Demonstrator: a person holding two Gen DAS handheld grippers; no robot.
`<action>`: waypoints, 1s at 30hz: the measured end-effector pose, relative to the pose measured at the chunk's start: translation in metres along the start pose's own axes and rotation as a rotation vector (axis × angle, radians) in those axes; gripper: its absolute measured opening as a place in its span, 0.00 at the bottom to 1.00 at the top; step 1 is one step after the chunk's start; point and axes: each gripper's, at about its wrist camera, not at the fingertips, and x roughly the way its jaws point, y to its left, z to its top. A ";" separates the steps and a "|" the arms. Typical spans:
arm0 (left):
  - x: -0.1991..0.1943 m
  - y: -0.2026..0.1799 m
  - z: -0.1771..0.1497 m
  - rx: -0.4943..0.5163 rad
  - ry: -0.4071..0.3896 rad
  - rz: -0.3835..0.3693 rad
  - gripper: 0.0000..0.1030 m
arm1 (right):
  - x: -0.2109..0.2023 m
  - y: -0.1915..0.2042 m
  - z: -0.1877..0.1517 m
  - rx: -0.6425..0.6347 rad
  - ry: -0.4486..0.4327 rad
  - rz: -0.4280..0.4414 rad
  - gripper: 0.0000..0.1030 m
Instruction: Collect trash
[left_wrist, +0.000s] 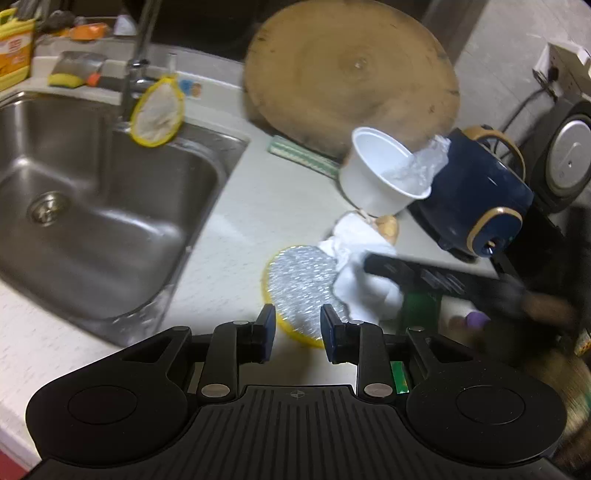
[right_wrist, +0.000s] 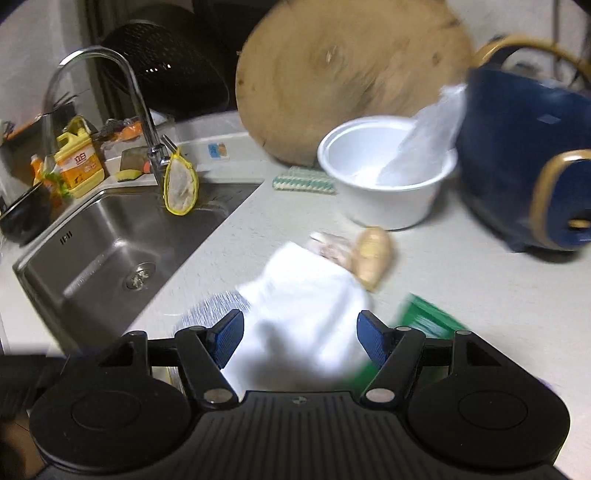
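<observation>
Countertop (right_wrist: 229, 258): cutting board (right_wrist: 332, 74), sink (right_wrist: 110, 251).

Left wrist view sits close above the countertop (left_wrist: 236, 221), angled down, facing the round wooden board (left_wrist: 351, 77) at 12 o'clock, sink (left_wrist: 92, 206) at 10. Right wrist view is nearer still, same heading, white tissue (right_wrist: 306, 314) filling 6 o'clock. Both share sink, board, white cup (right_wrist: 388, 173), blue pot (right_wrist: 524, 166).
</observation>
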 end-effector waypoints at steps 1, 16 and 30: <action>-0.003 0.003 0.000 -0.008 -0.002 0.000 0.29 | 0.011 0.003 0.003 -0.001 0.021 -0.007 0.66; 0.010 -0.055 -0.011 0.106 0.027 -0.166 0.29 | -0.082 -0.063 -0.002 0.035 -0.066 0.008 0.04; 0.055 -0.196 -0.030 0.408 0.116 -0.313 0.29 | -0.159 -0.149 -0.099 0.093 -0.101 -0.321 0.04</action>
